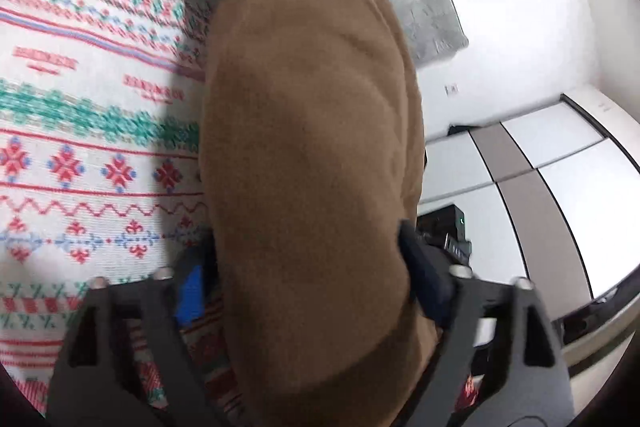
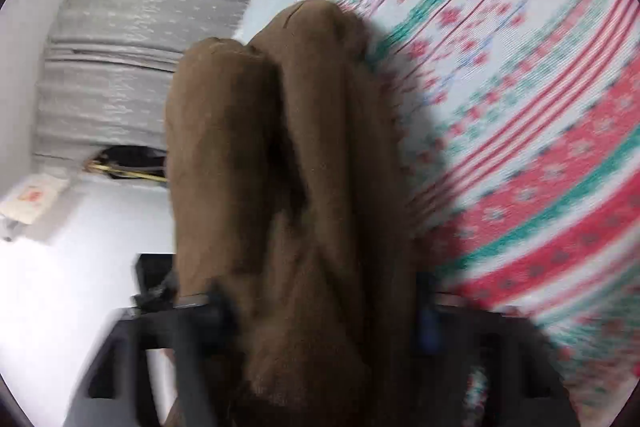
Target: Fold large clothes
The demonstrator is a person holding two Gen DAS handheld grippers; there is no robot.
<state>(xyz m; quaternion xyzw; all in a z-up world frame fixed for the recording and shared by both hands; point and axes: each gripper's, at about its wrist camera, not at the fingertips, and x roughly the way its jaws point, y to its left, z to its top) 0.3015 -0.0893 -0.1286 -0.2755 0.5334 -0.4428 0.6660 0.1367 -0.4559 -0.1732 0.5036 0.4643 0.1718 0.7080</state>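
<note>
Left wrist view: left tongs (image 1: 310, 267) straddle the brown garment (image 1: 312, 115) on the patterned bedspread (image 1: 80, 107); whether they pinch it cannot be told. Right tongs (image 2: 320, 307) likewise. Step: laying a fold. Next: release, withdraw clear.
</note>
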